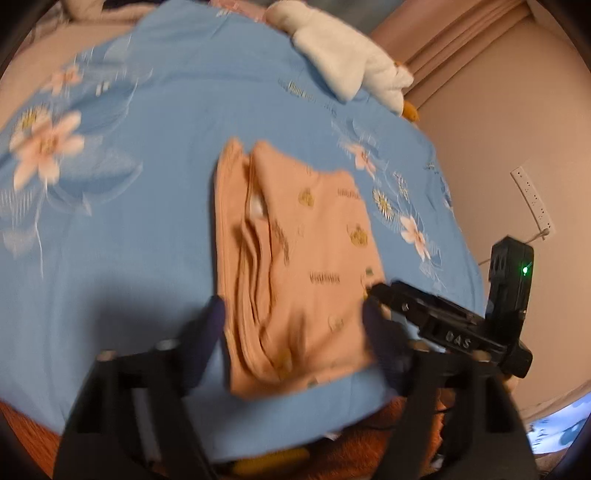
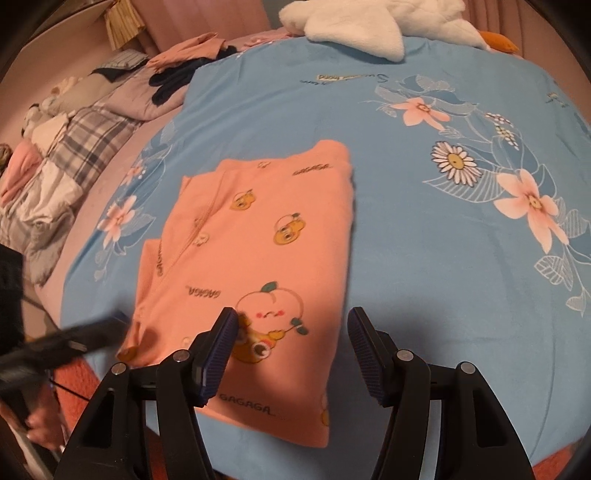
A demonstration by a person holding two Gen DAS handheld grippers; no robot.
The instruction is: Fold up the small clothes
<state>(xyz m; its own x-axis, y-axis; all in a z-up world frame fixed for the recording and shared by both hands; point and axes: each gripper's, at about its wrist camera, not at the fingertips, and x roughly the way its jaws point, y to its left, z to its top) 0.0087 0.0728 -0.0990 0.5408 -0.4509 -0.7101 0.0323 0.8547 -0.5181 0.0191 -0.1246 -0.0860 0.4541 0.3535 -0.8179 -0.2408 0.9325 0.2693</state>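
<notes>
1. The peach-print baby garment (image 2: 251, 258) is lying folded into a compact rectangle on the blue floral bed sheet (image 2: 424, 258), near the sheet's front edge; its layered folded edges are showing along one side in the left wrist view, which suggests the fold is largely complete
2. The left gripper (image 1: 295, 325) is hovering over the near end of the garment (image 1: 295, 258) with its jaws standing wide, one fingertip (image 1: 212, 325) lying past each side edge of the cloth; the pads are not pressing on the fabric, so nothing is being held, and the view is blurred
3. The right gripper (image 2: 291, 350) is hanging above the garment's near right corner with its jaws open and empty; its left pad (image 2: 221, 350) is sitting over the printed peach figure, and its other pad is sitting over bare sheet
4. The placing of both claws, spread and pointing downward at the near edge, is reading as a release or a smoothing pass rather than a fresh grasp; this is a judgement only
5. The right gripper's black body (image 1: 454, 328) is appearing just beside the garment's right edge in the left wrist view
6. A white plush toy (image 2: 369, 26) is resting at the far edge of the sheet, well apart from the work
7. Crumpled bedding and clothes (image 2: 74, 147) are lying beside the sheet to the left; no basket, box or other container is showing in either view
</notes>
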